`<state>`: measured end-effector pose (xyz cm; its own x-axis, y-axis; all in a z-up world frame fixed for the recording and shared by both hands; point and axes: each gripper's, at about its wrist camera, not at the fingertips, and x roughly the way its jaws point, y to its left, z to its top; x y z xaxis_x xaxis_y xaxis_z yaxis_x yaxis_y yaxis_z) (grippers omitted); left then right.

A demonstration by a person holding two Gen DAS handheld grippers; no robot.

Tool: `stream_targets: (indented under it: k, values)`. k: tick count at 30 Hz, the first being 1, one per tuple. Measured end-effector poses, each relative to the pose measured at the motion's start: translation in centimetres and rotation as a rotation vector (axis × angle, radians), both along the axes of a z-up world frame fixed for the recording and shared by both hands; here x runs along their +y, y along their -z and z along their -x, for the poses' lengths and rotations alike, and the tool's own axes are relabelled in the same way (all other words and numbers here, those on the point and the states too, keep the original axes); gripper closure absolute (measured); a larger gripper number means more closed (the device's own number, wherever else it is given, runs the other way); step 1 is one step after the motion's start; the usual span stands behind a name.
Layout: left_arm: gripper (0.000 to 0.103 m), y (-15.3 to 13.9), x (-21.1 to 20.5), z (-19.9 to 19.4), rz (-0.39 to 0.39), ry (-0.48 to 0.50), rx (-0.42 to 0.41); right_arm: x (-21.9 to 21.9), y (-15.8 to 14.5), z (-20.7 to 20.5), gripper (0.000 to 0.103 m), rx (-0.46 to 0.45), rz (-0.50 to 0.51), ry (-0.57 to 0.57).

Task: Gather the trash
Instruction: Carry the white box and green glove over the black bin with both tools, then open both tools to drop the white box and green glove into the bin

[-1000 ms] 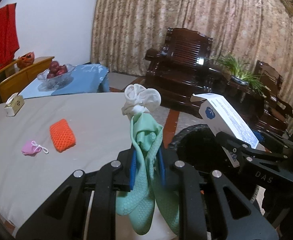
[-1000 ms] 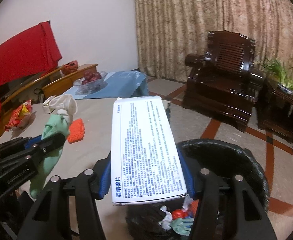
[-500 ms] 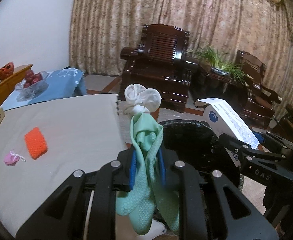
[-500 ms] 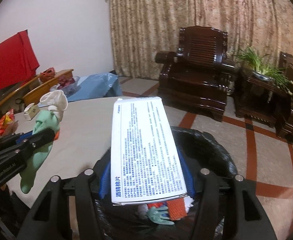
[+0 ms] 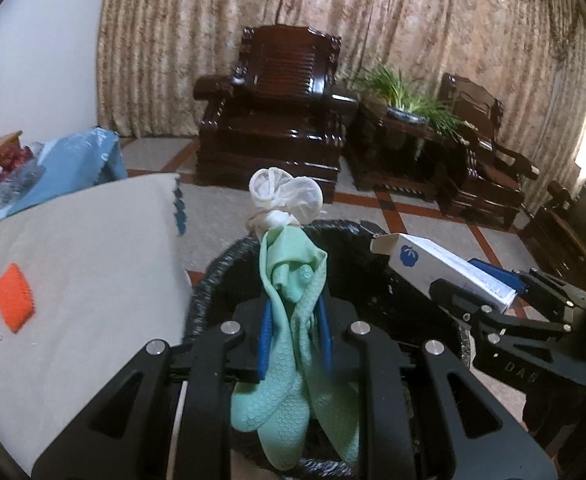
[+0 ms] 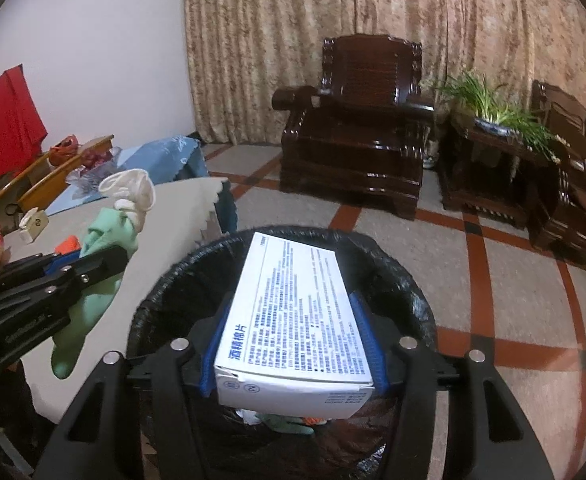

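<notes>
Green glove (image 5: 293,320) w/ white glove (image 5: 283,196) knotted on top is pinched in left gripper (image 5: 293,332) jaws, above bin (image 6: 389,264) rim. Box (image 6: 293,312) is clamped in right gripper (image 6: 291,344) jaws over bin mouth. Orange sponge (image 5: 14,297) is left on worktop (image 5: 93,248) beyond.

A home's sitting room. A carved dark wooden armchair (image 6: 357,128) stands against floor-length patterned curtains (image 6: 373,20). Just right of the armchair, a potted green plant (image 6: 497,108) sits on a matching side stand; left of it, a fruit bowl (image 5: 13,160) rests on a blue-clothed table.
</notes>
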<state>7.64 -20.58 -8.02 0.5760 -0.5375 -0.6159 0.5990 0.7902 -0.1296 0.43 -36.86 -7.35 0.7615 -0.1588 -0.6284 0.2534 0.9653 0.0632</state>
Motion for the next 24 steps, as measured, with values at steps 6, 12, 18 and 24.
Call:
stream_targets:
  k: [6, 12, 18, 24]
  values:
    - [0.084, 1.6, -1.8, -0.8, -0.019, 0.02, 0.025, -0.8, 1.0, 0.0, 0.048, 0.013, -0.011, 0.017]
    - [0.084, 2.6, -3.1, -1.8, -0.022, 0.04, 0.042, -1.7, 1.7, -0.1, 0.048, 0.017, -0.007, 0.035]
    - [0.072, 3.2, -4.4, -2.3, -0.026, 0.074, 0.058, -2.5, 2.4, -0.4, 0.039, 0.034, 0.006, 0.034]
    - [0.036, 2.9, -3.9, -2.5, -0.002, 0.068, 0.044, -2.8, 2.8, 0.3, 0.008, 0.04, 0.034, 0.074]
